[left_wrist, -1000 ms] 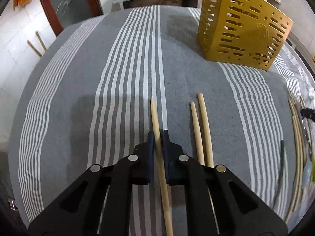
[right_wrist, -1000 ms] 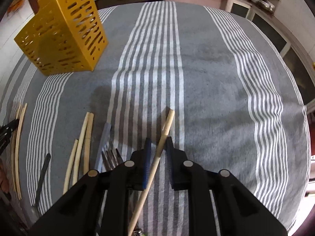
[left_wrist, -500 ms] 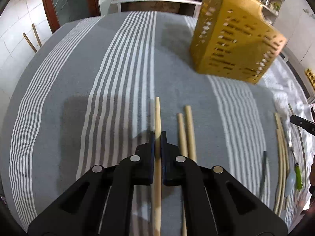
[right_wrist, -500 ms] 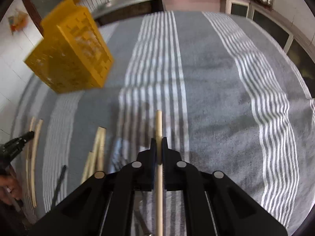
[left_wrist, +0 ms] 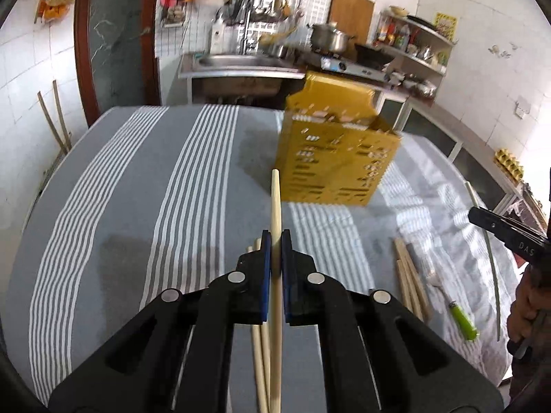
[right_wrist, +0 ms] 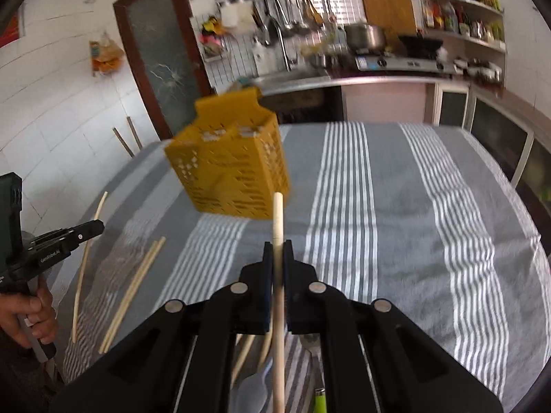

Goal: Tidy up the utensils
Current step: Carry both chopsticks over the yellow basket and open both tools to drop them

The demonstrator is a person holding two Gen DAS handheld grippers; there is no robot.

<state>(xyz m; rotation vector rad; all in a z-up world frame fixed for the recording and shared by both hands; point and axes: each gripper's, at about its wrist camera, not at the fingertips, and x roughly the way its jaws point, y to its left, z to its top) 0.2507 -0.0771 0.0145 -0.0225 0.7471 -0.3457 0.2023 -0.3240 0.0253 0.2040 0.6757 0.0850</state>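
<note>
**Two chopsticks held, holder lying dead ahead of both grippers**

In each wrist view a single wooden chopstick was seen clamped between narrowly closed jaws. The left gripper [left_wrist: 273,237] was closed on one chopstick [left_wrist: 275,203], whose long axis ran straight forward along the fingers, its tip projecting well past the pads. The right gripper [right_wrist: 278,247] was likewise closed on a second chopstick [right_wrist: 277,220], also aligned with the fingers and pointing forward.

Just below and behind the left gripper, a pair of loose chopsticks [left_wrist: 259,351] was seen lying on the striped cloth of the desk [left_wrist: 131,206]. Off to its right, more sticks [left_wrist: 408,282] and a green-handled fork [left_wrist: 454,306] lay on the cloth. Under the right gripper, a pale spoon [right_wrist: 255,385] and further utensils were partly hidden by the gripper body; to its left, two loose sticks [right_wrist: 137,282] lay apart.

Farther ahead, the yellow slotted holder [left_wrist: 337,158] stood on the desk, slightly right of the left chopstick's tip; in the right wrist view the same holder [right_wrist: 230,172] lay slightly left of the right chopstick's tip. It was blurred in both views. Neither tip had yet reached its open top. The two arms were judged about equally near. The coming move was judged to require each stick's axis to be tipped from forward to downward above the opening.
</note>
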